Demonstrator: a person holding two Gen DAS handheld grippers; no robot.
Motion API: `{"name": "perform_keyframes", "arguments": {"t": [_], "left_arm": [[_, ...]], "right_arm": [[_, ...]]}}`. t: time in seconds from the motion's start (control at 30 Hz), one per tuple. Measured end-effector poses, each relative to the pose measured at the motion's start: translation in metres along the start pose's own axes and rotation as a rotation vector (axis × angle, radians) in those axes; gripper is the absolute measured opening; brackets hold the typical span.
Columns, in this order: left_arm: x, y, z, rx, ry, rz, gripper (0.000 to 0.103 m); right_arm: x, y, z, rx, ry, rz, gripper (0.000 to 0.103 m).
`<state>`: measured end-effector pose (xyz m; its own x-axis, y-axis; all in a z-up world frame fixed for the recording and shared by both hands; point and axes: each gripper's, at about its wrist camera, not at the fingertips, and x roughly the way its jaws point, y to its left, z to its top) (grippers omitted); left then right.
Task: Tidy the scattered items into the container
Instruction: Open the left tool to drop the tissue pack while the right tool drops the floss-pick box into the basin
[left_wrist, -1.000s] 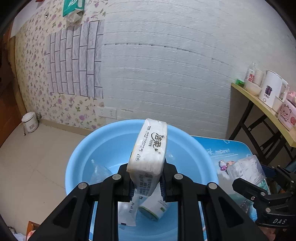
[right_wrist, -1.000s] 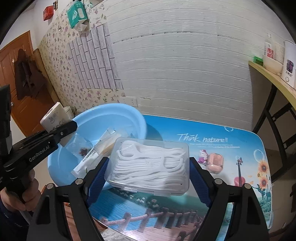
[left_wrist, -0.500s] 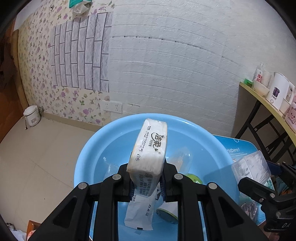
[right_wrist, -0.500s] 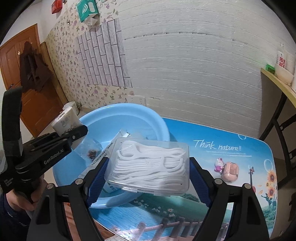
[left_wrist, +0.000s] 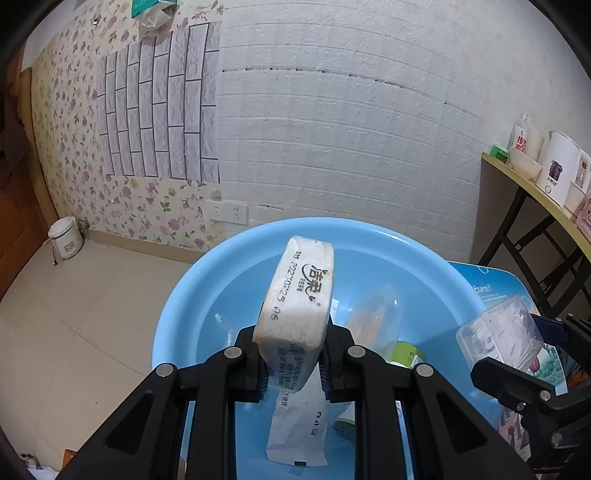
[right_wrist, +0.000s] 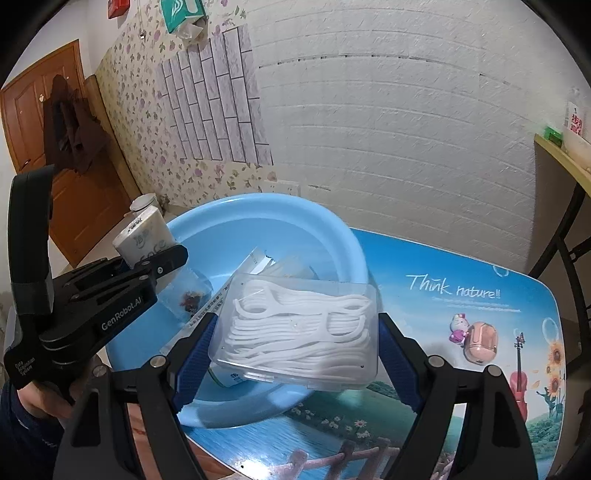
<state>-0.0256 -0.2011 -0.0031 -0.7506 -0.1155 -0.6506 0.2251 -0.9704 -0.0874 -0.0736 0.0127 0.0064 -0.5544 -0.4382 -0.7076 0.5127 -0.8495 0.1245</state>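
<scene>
My left gripper (left_wrist: 293, 365) is shut on a white tissue pack (left_wrist: 299, 299) and holds it upright over the light blue basin (left_wrist: 173, 317). In the right wrist view the left gripper (right_wrist: 147, 269) with the tissue pack (right_wrist: 144, 238) hangs over the basin's left rim. My right gripper (right_wrist: 295, 343) is shut on a clear plastic box of white floss picks (right_wrist: 299, 328), held above the basin's (right_wrist: 332, 229) near right rim. The box also shows in the left wrist view (left_wrist: 498, 336). Several packets lie inside the basin (left_wrist: 299, 432).
A small pink case (right_wrist: 480, 341) lies on the picture-printed table top (right_wrist: 443, 280) to the right of the basin. A wooden side shelf (left_wrist: 535, 195) with cups and a kettle stands at the right. The wall is close behind the basin.
Both grippers have moved further left over the basin with their loads. The floss box now hangs over the basin's near rim instead of the table.
</scene>
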Motion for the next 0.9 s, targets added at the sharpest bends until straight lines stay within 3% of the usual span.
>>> {"name": "perform_keyframes", "arguments": {"t": [0.37,0.47,0.53,0.57,0.9], "left_arm": [[0.008,0.005,-0.002,-0.002,0.019,0.001,0.021],[0.008,0.010,-0.001,-0.039,0.018,0.000,0.030],[0.004,0.013,-0.001,-0.050,0.000,-0.001,0.046],[0.002,0.012,-0.002,-0.045,-0.008,0.003,0.048],[-0.002,0.019,0.000,-0.043,-0.024,0.017,0.050]], "right_arm": [[0.016,0.007,0.003,-0.014,0.016,0.011,0.085],[0.016,0.009,0.004,-0.024,0.014,0.007,0.085],[0.016,0.011,0.004,-0.026,0.013,0.005,0.085],[0.017,0.011,0.004,-0.027,0.013,0.005,0.085],[0.018,0.020,0.004,-0.043,0.016,0.016,0.085]]}}
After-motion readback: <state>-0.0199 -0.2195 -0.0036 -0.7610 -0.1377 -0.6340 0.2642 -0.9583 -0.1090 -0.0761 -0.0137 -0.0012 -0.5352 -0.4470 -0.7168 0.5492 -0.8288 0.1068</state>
